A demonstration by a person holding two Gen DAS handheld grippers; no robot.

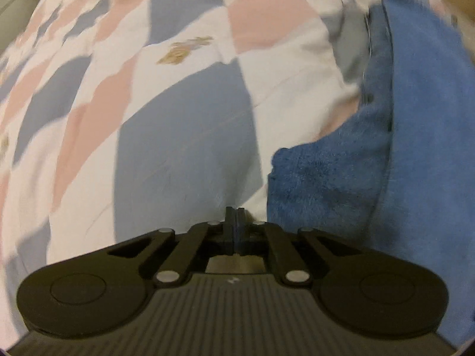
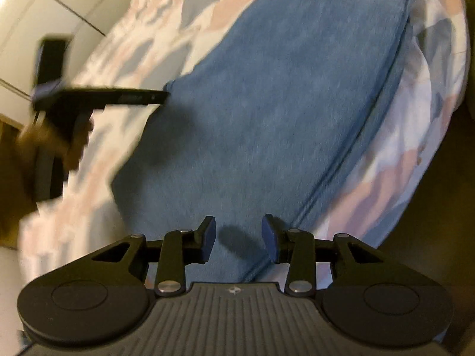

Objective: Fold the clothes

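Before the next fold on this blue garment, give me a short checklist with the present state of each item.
1. Left gripper jaws closed: ok, they meet with no gap. Whether cloth is pinched between them: cannot tell from its own camera.
2. Left gripper at the blue garment edge: ok, in the right wrist view its tip reaches the edge.
3. Right gripper jaws open and empty: ok, above the garment.
4. Garment lying flat on the patterned bedsheet: ok for the part in view.
5. Garment's far end: cannot tell, out of frame.
6. Picture sharpness: not ok, both views are motion-blurred.
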